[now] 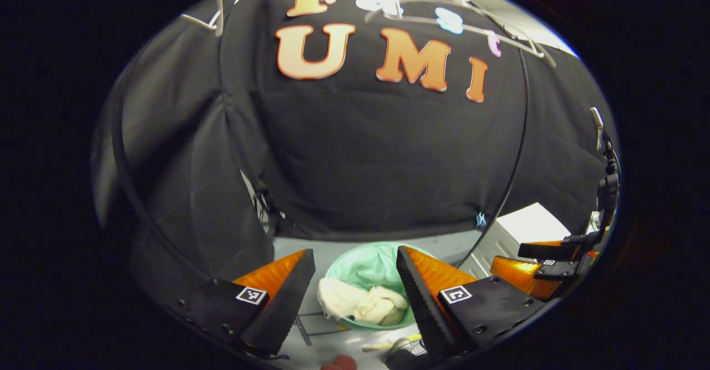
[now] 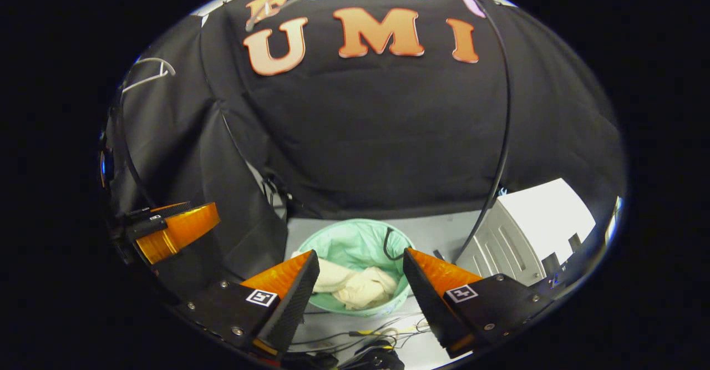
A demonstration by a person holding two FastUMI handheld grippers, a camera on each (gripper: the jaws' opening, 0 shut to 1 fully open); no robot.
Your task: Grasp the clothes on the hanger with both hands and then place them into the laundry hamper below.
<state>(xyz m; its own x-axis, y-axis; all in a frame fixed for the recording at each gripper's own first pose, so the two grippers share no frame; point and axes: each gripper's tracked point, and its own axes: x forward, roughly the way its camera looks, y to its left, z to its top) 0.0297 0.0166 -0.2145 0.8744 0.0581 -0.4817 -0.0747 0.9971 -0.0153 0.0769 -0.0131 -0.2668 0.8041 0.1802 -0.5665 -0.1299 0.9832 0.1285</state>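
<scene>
A cream garment point(image 1: 363, 303) point(image 2: 355, 285) lies crumpled inside the pale green laundry hamper point(image 1: 366, 259) point(image 2: 355, 237) on the floor, one fold draped over the near rim. My left gripper point(image 1: 355, 298) hangs open above the hamper, nothing between its fingers. My right gripper point(image 2: 360, 289) is open too, also above the hamper and holding nothing. The right gripper point(image 1: 546, 264) appears at the right edge of the left gripper view; the left gripper point(image 2: 166, 228) appears at the left edge of the right gripper view. A bare white hanger point(image 1: 460, 23) point(image 2: 147, 73) hangs up near the top.
A white box-like unit point(image 1: 521, 231) point(image 2: 532, 226) stands to the right of the hamper. Cables point(image 2: 366, 339) and small items lie on the grey floor in front of it. A thin black hoop pole point(image 2: 502, 137) curves down the booth's wall.
</scene>
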